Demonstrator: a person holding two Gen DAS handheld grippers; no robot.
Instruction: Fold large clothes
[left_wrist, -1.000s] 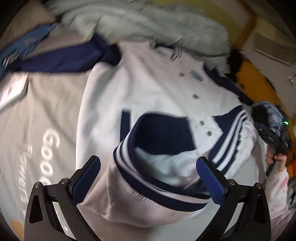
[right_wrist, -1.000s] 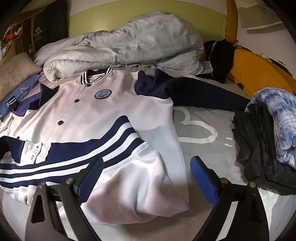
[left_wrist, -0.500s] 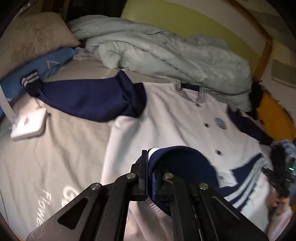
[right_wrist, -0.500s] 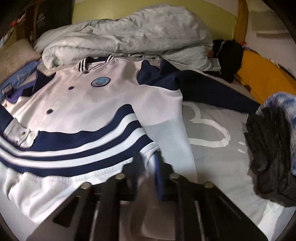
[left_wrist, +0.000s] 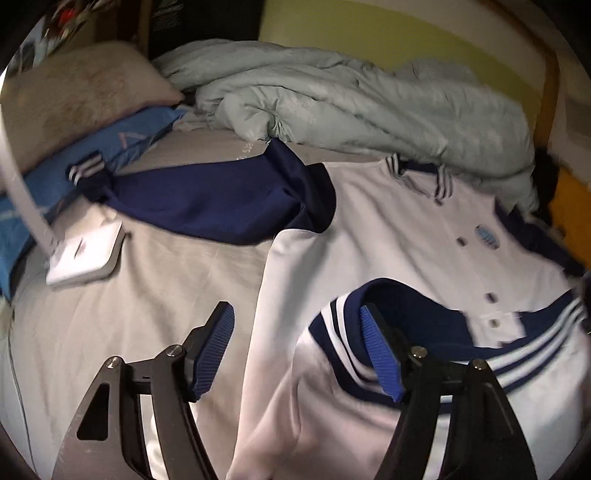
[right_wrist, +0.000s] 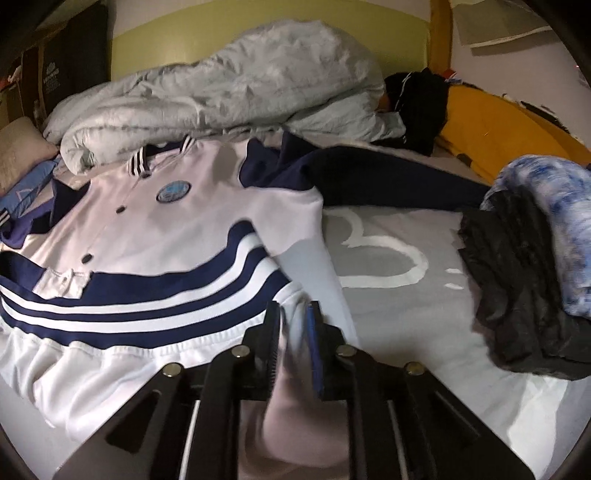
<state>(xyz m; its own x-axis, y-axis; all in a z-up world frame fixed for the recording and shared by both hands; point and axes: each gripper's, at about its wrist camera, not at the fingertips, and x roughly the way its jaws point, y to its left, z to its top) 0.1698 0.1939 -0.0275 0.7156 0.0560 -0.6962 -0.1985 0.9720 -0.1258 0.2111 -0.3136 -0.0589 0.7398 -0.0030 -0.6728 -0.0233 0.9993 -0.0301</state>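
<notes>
Hidden or unclear: the jacket's (left_wrist: 388, 229) lower hem is cut off by the bottom edge in both wrist views; the round chest badge (right_wrist: 173, 192) is blurred and cannot be read. The lettering on the bed sheet (left_wrist: 155, 295) is too small to make out.

Surroundings, left to right: a beige pillow (left_wrist: 74, 96) over a blue pillow (left_wrist: 110, 147); a white pad (left_wrist: 86, 251) on the sheet beside the outstretched navy sleeve (left_wrist: 207, 203); a crumpled pale duvet (right_wrist: 229, 96) bunched against the collar; a dark garment and a yellow cloth (right_wrist: 498, 129) at the far right; a black and blue-patterned clothes heap (right_wrist: 524, 251) lying near the jacket's right edge.

Jacket: white body, navy sleeves, striped collar, snap front, navy bands, spread face up on the bed.

Left gripper (left_wrist: 295, 347): jaws opening, apart, the right jaw set against the upturned striped hem fold, nothing pressed between them.

Right gripper (right_wrist: 293, 328): jaws opening slightly, white fabric at the jacket's corner seen pinched between them.
</notes>
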